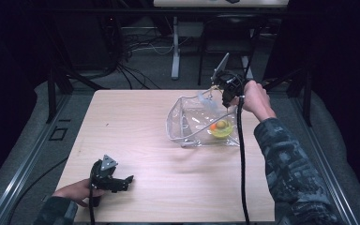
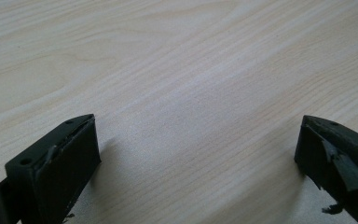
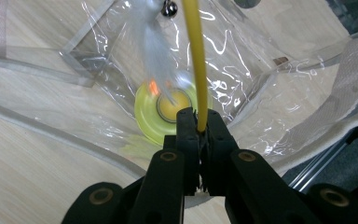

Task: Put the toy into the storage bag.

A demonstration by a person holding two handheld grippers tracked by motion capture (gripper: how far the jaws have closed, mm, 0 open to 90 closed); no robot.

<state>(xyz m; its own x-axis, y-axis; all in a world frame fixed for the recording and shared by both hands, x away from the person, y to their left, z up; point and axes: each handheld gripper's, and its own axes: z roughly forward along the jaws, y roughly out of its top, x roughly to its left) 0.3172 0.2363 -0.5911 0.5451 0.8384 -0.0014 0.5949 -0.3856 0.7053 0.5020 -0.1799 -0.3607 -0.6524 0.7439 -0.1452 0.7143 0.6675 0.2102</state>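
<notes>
Your right gripper (image 3: 199,122) has its jaws pinched on a thin yellow stick (image 3: 195,56), whose long axis runs straight out from the jaws over the clear plastic bag (image 1: 187,117). Below it, inside the bag, sits a yellow disc (image 3: 165,112) (possibly the toy's base; the plastic blurs it). Your left gripper (image 1: 122,182) rests far off on the wooden table (image 2: 177,70), jaws spread and empty.

A dim lab or recording booth: a pale wood surface (image 1: 168,154) ringed by black curtains (image 1: 337,70), metal floor rails (image 1: 18,168) at 9 o'clock, tangled cables (image 1: 131,47) on grey flooring at 12 o'clock
</notes>
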